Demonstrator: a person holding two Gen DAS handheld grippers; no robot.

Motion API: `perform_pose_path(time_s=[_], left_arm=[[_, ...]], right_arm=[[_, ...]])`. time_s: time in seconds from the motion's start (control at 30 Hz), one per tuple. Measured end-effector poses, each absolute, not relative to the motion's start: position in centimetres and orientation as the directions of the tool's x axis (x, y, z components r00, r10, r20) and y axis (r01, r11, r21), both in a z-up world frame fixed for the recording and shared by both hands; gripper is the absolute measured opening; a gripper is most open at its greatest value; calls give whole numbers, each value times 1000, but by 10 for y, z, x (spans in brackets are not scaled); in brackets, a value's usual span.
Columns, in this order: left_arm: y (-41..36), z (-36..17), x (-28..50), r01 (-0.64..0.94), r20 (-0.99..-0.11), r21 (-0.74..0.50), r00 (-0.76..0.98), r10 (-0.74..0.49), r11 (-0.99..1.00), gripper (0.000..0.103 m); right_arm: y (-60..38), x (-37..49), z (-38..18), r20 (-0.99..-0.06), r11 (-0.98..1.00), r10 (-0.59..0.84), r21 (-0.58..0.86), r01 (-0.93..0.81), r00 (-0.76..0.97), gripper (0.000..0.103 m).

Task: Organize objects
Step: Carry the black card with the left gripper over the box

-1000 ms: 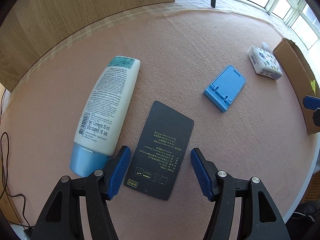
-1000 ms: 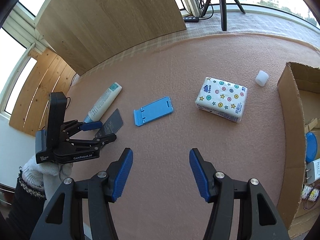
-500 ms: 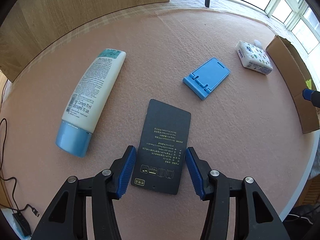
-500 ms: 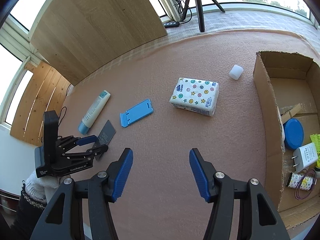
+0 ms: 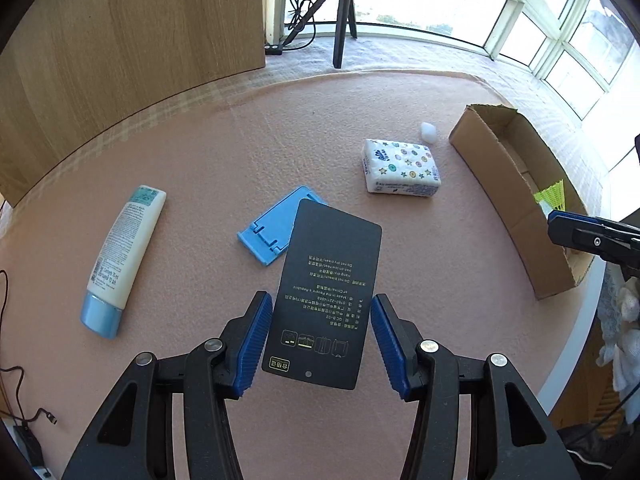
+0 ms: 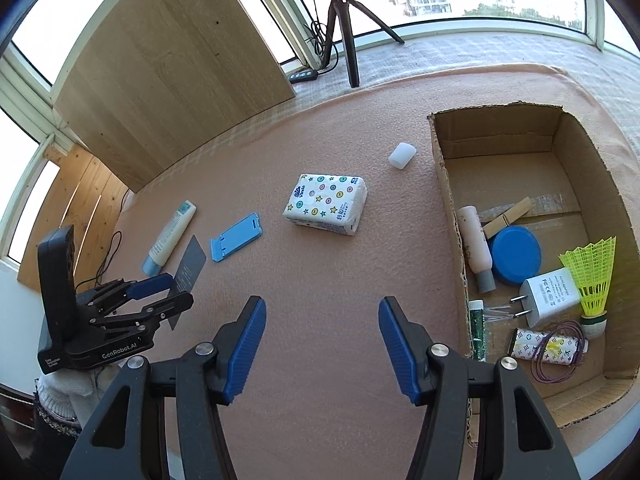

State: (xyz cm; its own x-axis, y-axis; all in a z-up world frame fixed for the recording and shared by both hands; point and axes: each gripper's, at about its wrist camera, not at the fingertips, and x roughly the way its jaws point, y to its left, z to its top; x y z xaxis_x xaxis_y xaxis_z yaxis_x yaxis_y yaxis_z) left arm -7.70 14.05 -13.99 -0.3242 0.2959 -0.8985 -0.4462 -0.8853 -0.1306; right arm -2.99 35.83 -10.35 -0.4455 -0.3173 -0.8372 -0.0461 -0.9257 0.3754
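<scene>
A black card with yellow print (image 5: 328, 280) hangs tilted above the pink table, clamped by its long edges in my left gripper (image 5: 320, 304), which is shut on it. The right wrist view shows the same card (image 6: 190, 268) in the left gripper (image 6: 160, 292), clear of the cloth. On the table lie a white lotion tube (image 5: 124, 256), a blue phone stand (image 5: 268, 232), a starred tissue pack (image 5: 400, 166) and a small white block (image 5: 428, 132). My right gripper (image 6: 322, 308) stands open over bare cloth, nothing between its fingers.
A cardboard box (image 6: 452, 200) stands at the right, with a yellow shuttlecock (image 6: 592, 276), a white charger (image 6: 550, 294), a blue lid (image 6: 516, 256) and other small items inside. A tripod (image 6: 344, 36) and a wooden panel (image 6: 168, 72) stand behind the table.
My left gripper closed on the black card and lifted it off the table, carrying it right over the blue stand. My right gripper swung toward the box.
</scene>
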Motion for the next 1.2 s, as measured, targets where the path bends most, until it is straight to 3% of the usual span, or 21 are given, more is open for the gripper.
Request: perform_pose_path(time_s=[0.7,1.2], left_arm=[[375,-117,-63,-681,-854,-175,-254,454,-711,55],[447,-126,-59,-723,-862,-160,-229,452,-672,55]], right_arm=[[474,40,-89,-831,-918,-184,336,-210,-526,55],[506,54,-95,-833,-905,-166,341,-254,-528,55]])
